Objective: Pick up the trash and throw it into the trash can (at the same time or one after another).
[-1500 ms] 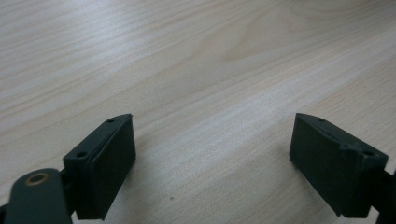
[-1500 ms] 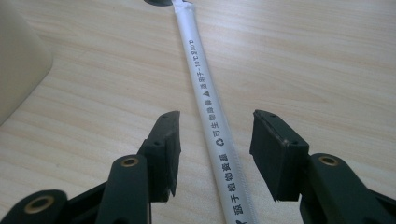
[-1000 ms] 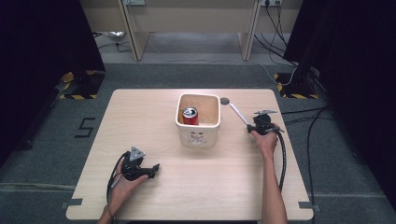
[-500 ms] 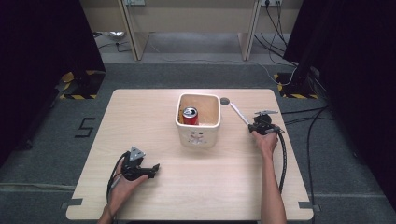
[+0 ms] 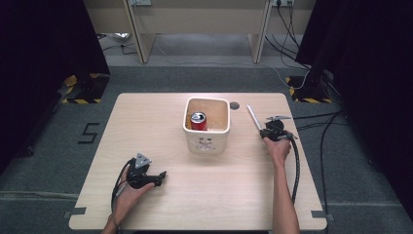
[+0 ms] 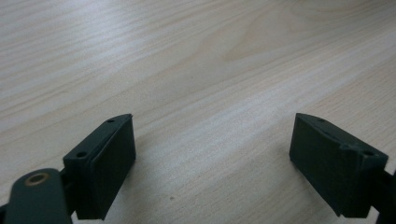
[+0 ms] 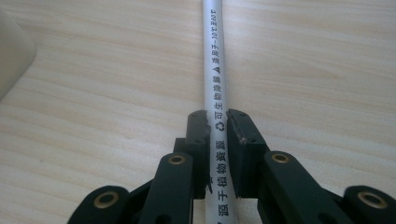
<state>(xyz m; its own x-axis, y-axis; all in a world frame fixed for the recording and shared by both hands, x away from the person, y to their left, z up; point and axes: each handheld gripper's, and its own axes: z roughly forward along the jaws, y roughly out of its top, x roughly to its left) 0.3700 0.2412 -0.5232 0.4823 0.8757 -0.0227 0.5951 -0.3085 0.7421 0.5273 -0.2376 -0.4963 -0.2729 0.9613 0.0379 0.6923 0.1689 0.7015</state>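
Note:
A thin silver tube (image 5: 253, 117) with black print lies on the wooden table (image 5: 160, 122), right of a white square bin (image 5: 207, 142). My right gripper (image 5: 266, 131) grips its near end. In the right gripper view the tube (image 7: 215, 56) runs straight away between the pads, and the right gripper (image 7: 217, 126) has just been closing onto it and presses on both sides. A red drink can (image 5: 198, 121) stands inside the bin. At the front left my left gripper (image 5: 159, 176) rests in a hand. The left gripper view shows my left gripper (image 6: 212, 154) with jaws wide apart over bare wood.
A small round dark hole (image 5: 234, 105) sits in the tabletop just behind the bin's right corner. A black cable (image 5: 295, 165) trails from the right gripper along the forearm. Desk legs and floor cables lie beyond the far edge.

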